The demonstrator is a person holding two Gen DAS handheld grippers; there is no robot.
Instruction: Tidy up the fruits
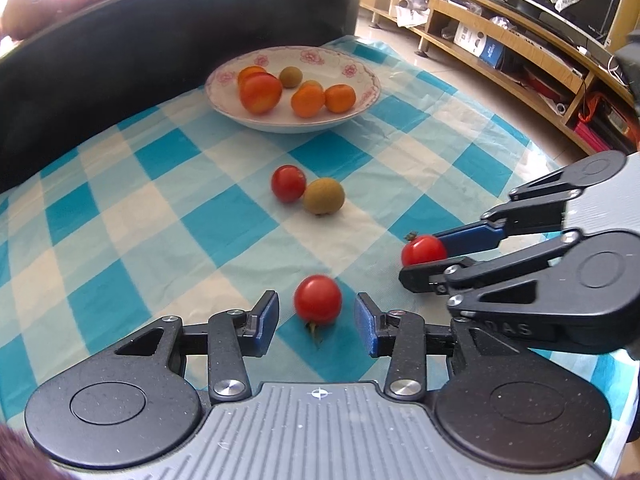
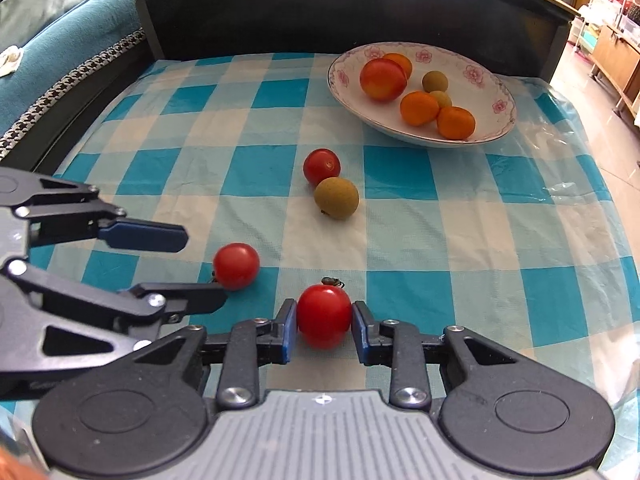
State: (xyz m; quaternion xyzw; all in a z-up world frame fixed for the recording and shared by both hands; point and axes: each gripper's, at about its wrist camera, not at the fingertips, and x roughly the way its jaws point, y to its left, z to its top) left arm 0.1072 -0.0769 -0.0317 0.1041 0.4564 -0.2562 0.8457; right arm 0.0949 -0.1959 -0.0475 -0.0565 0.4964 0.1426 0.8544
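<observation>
White floral bowl (image 2: 502, 114) (assorted fruit (image 2: 419, 108))

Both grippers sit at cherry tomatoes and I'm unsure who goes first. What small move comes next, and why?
Probably lift the right gripper: its fingers already press the cherry tomato, while the left gripper is open around another tomato. The bowl lies ahead.

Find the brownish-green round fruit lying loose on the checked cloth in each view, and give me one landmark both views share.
Left wrist view: the brownish-green fruit lies at centre, touching a red tomato on its left, nearer than the bowl.
Right wrist view: the same fruit lies at centre, with that tomato just behind it to the left.
Shared landmark: the flowered bowl holding orange fruits, beyond the pair in both views.
</observation>
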